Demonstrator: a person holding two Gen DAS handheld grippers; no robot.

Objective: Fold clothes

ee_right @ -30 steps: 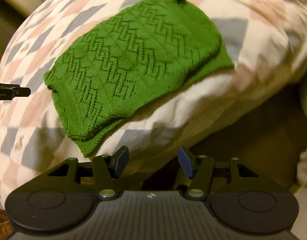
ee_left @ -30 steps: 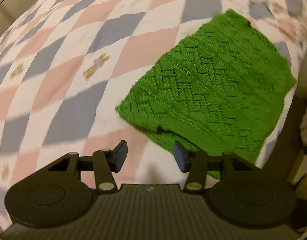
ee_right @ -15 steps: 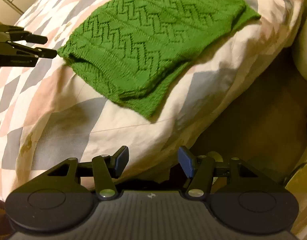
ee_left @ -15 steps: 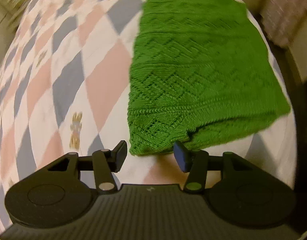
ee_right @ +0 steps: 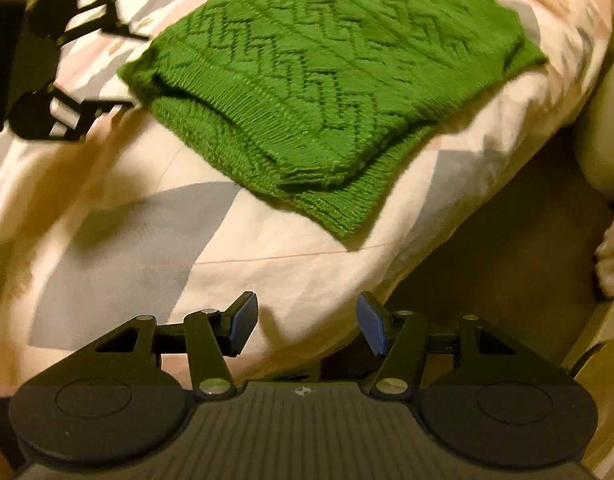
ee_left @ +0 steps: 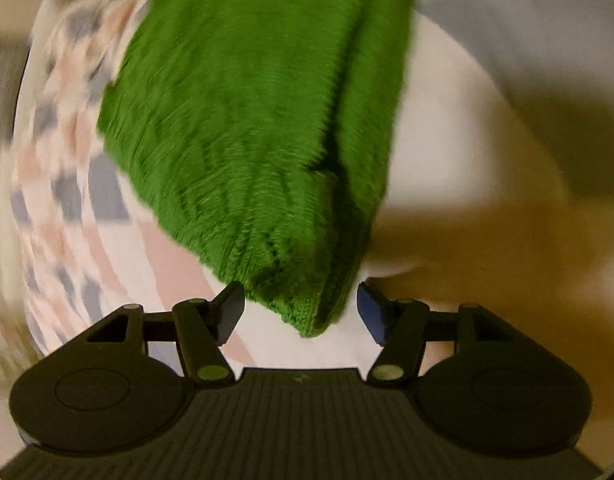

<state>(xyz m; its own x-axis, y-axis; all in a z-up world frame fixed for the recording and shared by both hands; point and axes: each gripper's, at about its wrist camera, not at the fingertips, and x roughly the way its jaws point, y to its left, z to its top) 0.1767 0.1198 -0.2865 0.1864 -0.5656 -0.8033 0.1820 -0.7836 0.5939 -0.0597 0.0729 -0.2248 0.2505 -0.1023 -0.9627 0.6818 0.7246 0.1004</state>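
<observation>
Sweater (ee_right: 327,64) — green zigzag knit, folded

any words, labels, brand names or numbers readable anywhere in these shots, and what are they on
No readable text in either view.
Right gripper: a small pale emblem is moulded on its body just behind the fingers, a symbol and not letters.
Left gripper: a faint mark sits in the same spot, too blurred to read.
Green knitted sweater: no tag or label shows.
Diamond-patterned bedcover: only a printed pattern, no writing.

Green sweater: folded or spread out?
Folded: the green sweater lies as a compact rectangle on the bedspread, stacked layers showing at its near edge.
</observation>
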